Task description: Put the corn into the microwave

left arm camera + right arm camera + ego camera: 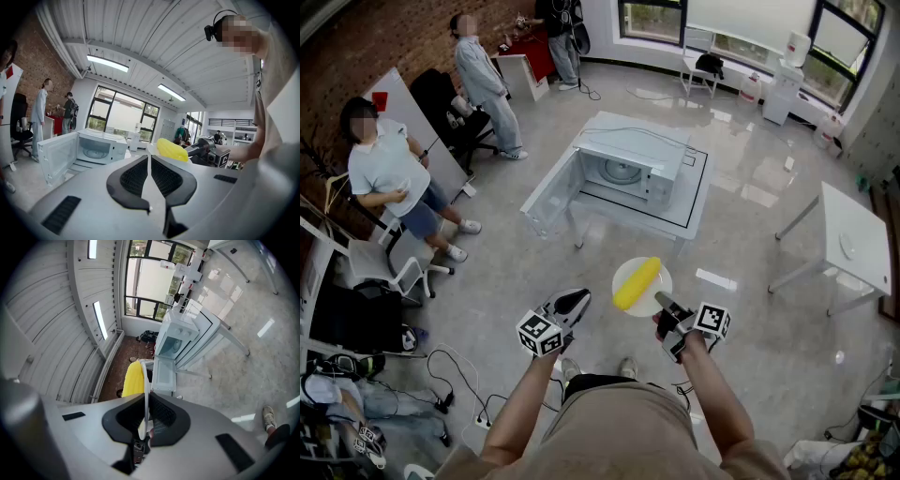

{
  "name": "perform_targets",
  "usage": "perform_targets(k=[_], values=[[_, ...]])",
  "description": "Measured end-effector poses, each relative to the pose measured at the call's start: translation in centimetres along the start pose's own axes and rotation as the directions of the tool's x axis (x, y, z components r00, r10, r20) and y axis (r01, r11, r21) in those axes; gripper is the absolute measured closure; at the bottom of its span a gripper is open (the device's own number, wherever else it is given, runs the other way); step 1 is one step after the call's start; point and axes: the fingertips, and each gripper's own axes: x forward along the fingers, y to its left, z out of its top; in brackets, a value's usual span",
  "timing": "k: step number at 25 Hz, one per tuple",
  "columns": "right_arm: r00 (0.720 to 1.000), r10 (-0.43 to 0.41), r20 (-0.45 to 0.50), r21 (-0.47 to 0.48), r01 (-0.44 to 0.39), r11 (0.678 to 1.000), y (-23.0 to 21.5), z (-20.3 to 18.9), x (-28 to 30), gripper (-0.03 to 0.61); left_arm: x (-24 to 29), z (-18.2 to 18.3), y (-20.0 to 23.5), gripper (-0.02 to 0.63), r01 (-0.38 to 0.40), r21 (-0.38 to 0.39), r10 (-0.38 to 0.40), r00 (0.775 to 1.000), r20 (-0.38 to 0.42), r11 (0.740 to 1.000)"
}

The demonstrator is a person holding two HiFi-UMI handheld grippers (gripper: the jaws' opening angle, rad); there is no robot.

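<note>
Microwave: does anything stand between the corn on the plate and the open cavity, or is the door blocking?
Nothing visible does. The microwave sits on its white table with the door swung wide to the side, cavity exposed. Only floor lies between it and the corn on the plate clamped in the right gripper.
</note>
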Motion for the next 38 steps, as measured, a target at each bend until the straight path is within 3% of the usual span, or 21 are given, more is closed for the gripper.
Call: perform_targets(k=[23, 38], values=[[0.998, 0.068, -0.005, -0.031, -0.068, 0.997, 1.1, 1.7, 0.9, 0.552, 1.1, 0.6, 0.5, 0.603, 0.0, 0.015, 0.0, 1.0, 0.001, 1.0], [0.998, 0.061, -0.008, -0.037, -0.061, 0.997, 0.6, 1.9, 0.9, 0.552, 1.1, 0.4, 0.9, 0.603, -0.005, 0.018, 0.006, 1.0, -0.006, 1.0]])
